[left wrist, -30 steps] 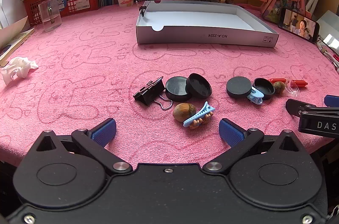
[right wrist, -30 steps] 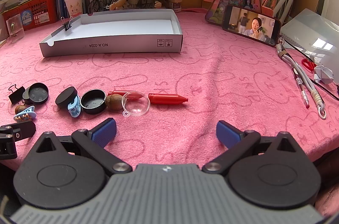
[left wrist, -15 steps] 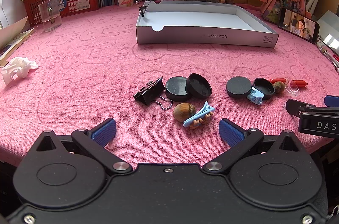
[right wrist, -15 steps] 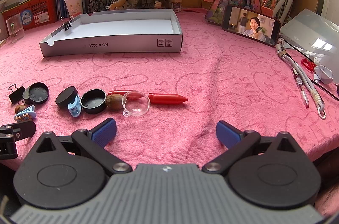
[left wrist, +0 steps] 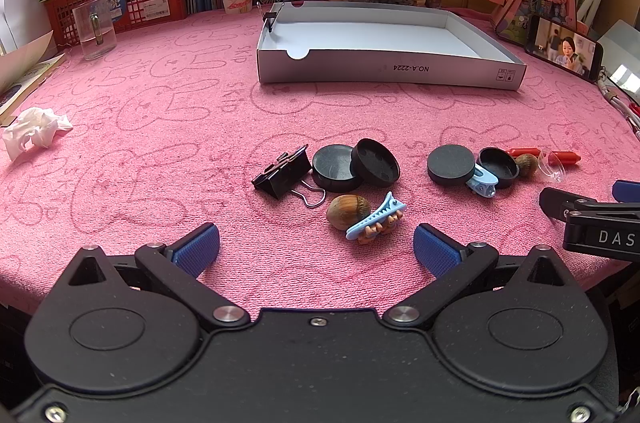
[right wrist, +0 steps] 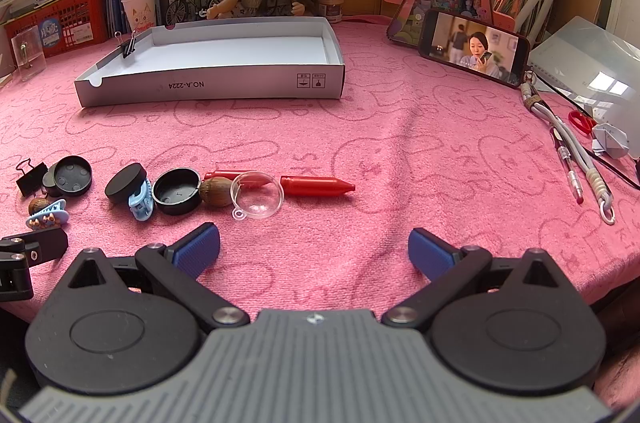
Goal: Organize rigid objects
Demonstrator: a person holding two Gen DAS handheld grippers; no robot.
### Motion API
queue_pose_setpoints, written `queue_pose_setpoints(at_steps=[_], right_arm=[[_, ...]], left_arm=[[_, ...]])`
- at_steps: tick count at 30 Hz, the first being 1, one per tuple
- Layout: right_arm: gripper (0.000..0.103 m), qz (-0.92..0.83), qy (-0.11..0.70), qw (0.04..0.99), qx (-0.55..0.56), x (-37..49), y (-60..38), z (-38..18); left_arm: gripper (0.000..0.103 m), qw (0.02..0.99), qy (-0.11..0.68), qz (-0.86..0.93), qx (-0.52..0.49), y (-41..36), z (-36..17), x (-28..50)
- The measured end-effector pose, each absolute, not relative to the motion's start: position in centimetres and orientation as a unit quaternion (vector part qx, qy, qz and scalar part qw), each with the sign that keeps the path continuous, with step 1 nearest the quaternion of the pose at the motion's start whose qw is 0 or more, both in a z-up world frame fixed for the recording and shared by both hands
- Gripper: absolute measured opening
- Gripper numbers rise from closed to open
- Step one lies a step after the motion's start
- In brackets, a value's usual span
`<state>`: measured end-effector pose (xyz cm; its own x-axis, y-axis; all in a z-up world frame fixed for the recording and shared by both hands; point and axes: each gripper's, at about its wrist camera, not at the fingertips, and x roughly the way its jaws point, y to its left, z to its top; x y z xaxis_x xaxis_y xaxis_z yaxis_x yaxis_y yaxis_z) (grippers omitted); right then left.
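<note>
My left gripper (left wrist: 316,249) and right gripper (right wrist: 314,249) both gape wide, empty, above the pink cloth (right wrist: 400,143), near the hair clip (left wrist: 374,219).

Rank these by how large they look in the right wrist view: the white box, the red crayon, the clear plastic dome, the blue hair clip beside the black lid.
1. White box, though farthest away.
2. Red crayon.
3. Clear plastic dome.
4. Blue hair clip.
Dome and clip look close in size, so their order is unsure.
</note>
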<state>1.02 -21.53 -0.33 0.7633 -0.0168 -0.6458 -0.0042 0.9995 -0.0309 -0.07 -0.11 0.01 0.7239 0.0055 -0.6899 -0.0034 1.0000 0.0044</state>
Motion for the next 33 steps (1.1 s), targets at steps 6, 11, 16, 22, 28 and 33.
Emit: queue_pose_setpoints(at_steps=[6, 11, 16, 22, 28, 33], right_arm=[[0.103, -0.004, 0.344, 0.939, -0.015, 1.0, -21.5, -0.3], [0.103, -0.003, 0.343, 0.939, -0.015, 1.0, -21.5, -0.3], [0.103, 0.007, 0.329, 0.944, -0.016, 0.6, -21.8, -0.5], [0.103, 0.008, 0.327, 0.945, -0.015, 0.8, -21.9, -0.5], [0.103, 0.002, 0.313, 0.950, -0.013, 0.6, -21.8, -0.9], [0.103, 0.004, 0.308, 0.951, -0.012, 0.3, -21.7, -0.8]], left_arm=[[0.103, 0.928, 0.372, 0.002, 0.001, -0.1, 0.0, -0.1], [0.103, 0.929, 0.371, 0.002, 0.002, -0.1, 0.0, -0.1], [0.103, 0.929, 0.369, 0.002, 0.002, 0.1, -0.1, 0.0], [0.103, 0.933, 0.359, -0.003, 0.004, 0.2, 0.0, -0.5], [0.103, 0.933, 0.361, -0.001, 0.000, 0.2, 0.1, -0.6], [0.102, 0.933, 0.356, -0.035, -0.052, 1.3, 0.9, -1.2]])
